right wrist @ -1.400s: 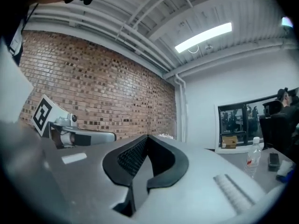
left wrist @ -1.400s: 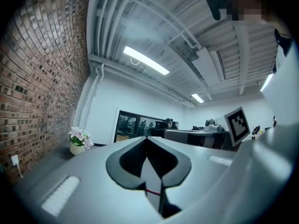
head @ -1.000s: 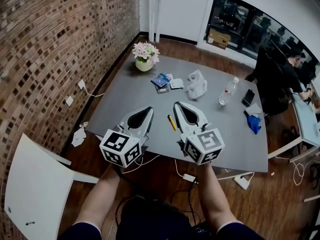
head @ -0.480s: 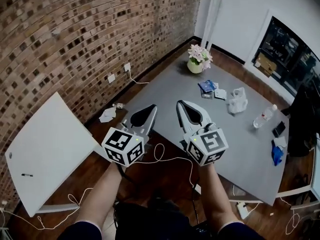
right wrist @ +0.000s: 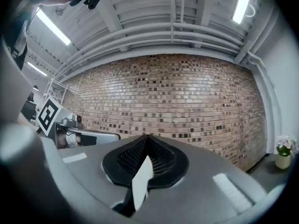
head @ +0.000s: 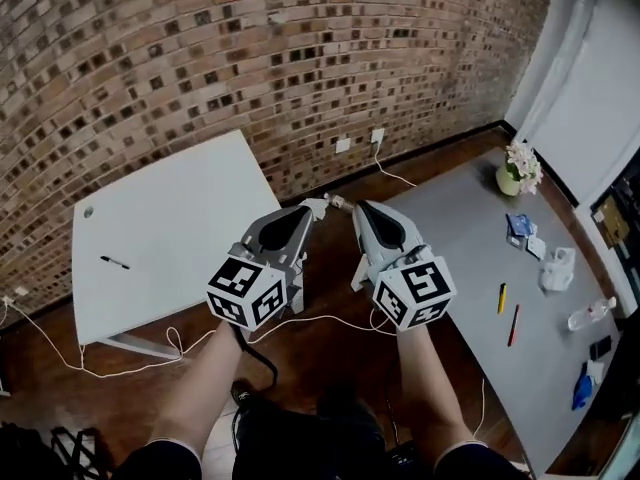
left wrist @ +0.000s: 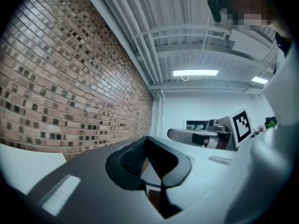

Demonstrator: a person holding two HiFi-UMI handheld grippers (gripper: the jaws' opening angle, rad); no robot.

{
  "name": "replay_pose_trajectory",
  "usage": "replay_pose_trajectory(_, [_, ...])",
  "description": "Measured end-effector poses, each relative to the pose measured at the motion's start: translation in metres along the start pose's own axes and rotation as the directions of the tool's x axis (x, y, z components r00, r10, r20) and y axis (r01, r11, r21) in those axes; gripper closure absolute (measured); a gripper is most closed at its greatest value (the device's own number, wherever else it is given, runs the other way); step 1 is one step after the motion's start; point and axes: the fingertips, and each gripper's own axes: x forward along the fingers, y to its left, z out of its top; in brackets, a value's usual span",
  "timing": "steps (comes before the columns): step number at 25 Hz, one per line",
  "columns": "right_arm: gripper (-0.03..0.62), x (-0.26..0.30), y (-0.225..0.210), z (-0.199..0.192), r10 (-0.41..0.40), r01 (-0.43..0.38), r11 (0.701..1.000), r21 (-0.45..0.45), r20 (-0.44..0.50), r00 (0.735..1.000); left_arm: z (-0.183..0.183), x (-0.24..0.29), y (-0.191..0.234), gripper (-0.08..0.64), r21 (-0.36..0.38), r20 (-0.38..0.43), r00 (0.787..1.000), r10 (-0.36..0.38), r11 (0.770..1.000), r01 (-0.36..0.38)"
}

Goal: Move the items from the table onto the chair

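Black pen (head: pixel 114 262) on white chair (head: pixel 200 198), lengthwise left-right

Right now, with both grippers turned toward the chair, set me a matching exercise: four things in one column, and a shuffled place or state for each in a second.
Things:
1. black pen
2. flower pot
3. water bottle
4. right gripper

Place or state:
A. at a corner of the grey table
B. shut on a thin white slip
C. on the white chair
D. on the grey table, next to the white bag

Pairs: 1-C, 2-A, 3-D, 4-B
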Motion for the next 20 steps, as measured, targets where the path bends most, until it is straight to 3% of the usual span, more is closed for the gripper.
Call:
replay_pose_trajectory(5, [0.591, 0.065, 0.098, -0.002, 0.129, -0.129, 0.992, 0.012, -0.001, 0.992, 0.017, -0.092, 0.078, 0.548, 0.011, 0.011, 0.99, 0.141, 0.99, -0.141])
replay_pose_trajectory(10, [0.591, 0.125, 0.191, -0.003, 0.233, -0.233, 0.972, 0.014, -0.003, 0.973, 0.03, -0.174, 0.151, 0.548, 0.014, 0.018, 0.967, 0.255, 0.967, -0.255])
replay_pose_trajectory(15, [0.591, 0.175, 0.271, -0.006, 0.316, -0.316, 0.949, 0.006, -0.017, 0.949, 0.036, -0.245, 0.211, 0.548, 0.004, 0.027, 0.942, 0.334, 0.942, -0.335])
replay_pose_trajectory(20, [0.591, 0.21, 0.324, -0.007, 0.366, -0.366, 0.93, 0.017, -0.017, 0.93, 0.044, -0.293, 0.255, 0.548, -0.005, 0.04, 0.922, 0.385, 0.923, -0.385])
